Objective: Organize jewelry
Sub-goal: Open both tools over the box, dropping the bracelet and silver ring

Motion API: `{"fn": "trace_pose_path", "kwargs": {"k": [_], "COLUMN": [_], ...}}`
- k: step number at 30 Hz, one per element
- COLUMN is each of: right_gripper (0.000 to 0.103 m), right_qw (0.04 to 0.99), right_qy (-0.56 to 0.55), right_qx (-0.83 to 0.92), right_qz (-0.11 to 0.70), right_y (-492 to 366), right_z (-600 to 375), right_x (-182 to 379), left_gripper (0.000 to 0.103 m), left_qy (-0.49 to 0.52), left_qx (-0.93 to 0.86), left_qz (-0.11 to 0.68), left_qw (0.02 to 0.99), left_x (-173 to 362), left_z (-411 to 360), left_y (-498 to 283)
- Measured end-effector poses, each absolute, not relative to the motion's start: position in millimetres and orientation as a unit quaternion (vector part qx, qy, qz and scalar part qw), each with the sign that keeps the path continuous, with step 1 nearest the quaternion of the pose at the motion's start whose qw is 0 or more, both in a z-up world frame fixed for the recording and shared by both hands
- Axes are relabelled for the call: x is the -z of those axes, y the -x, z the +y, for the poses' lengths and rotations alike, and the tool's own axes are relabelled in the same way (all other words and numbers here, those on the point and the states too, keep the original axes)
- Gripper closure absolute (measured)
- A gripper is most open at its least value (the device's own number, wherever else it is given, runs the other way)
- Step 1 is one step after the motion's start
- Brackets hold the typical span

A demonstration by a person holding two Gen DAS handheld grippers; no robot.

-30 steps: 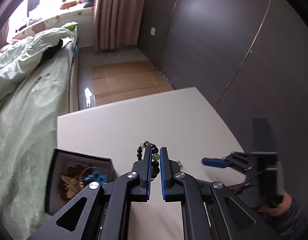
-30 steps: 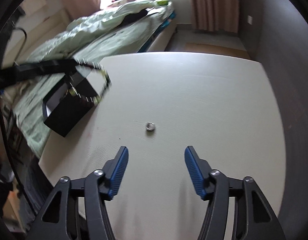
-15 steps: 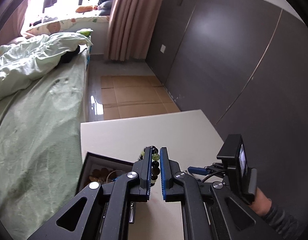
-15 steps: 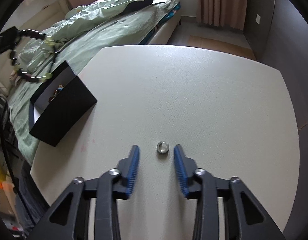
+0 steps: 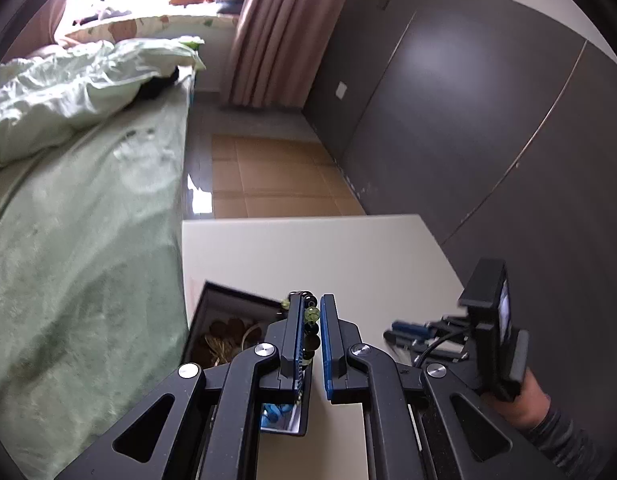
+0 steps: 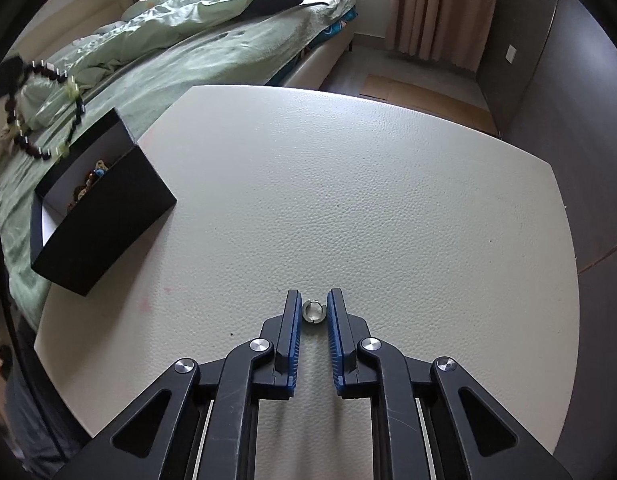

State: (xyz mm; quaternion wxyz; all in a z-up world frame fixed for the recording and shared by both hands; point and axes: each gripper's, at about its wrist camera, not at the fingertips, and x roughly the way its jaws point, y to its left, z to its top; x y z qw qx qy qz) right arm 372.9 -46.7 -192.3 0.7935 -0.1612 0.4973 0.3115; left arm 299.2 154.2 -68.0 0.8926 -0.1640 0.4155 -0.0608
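My left gripper point(image 5: 311, 312) is shut on a bead bracelet point(image 5: 311, 326) of dark and green beads and holds it above the open black jewelry box point(image 5: 212, 312). In the right wrist view the bracelet point(image 6: 48, 112) hangs over the box point(image 6: 104, 216), which holds several pieces. My right gripper point(image 6: 313, 308) is low on the white table point(image 6: 388, 200), its blue pads close on both sides of a small silver ring point(image 6: 313, 311). The ring still lies on the table.
The box stands at the table's left edge, next to a bed with green bedding point(image 6: 188, 40). A dark wall point(image 5: 488, 140) runs along the table's right side. Tiled floor point(image 5: 268, 176) lies beyond the far edge.
My left gripper carried the bracelet left, from over the table to above the box. My right gripper moved forward to the ring and closed from wide open to tight around it.
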Motion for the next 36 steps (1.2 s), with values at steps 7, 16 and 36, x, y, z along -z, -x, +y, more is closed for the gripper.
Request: {"fn": "trace_pose_path", "kwargs": {"k": [7, 16, 36], "right_gripper": [0.089, 0.089, 0.084], "right_qw": [0.802, 0.805, 0.756], "right_qy": [0.130, 0.111, 0.104], "right_qx": [-0.335, -0.386, -0.473], "right_qz": [0.477, 0.438, 0.440], "right_y": [-371.7, -361.8, -325.1], "right_z": [-41.0, -6.8, 72.8], "right_x": [158.1, 108.0, 83.1], "left_gripper": [0.089, 0.040, 0.031], "left_qy": [0.188, 0.198, 0.224], "left_qx": [0.040, 0.006, -0.033], "left_qz": [0.443, 0.424, 0.419], "left_qw": [0.876, 0.884, 0.880], "left_x": [79.9, 73.1, 80.7], "left_z": [166.1, 186.5, 221.1], "left_y": [-300.8, -274.0, -238.5]}}
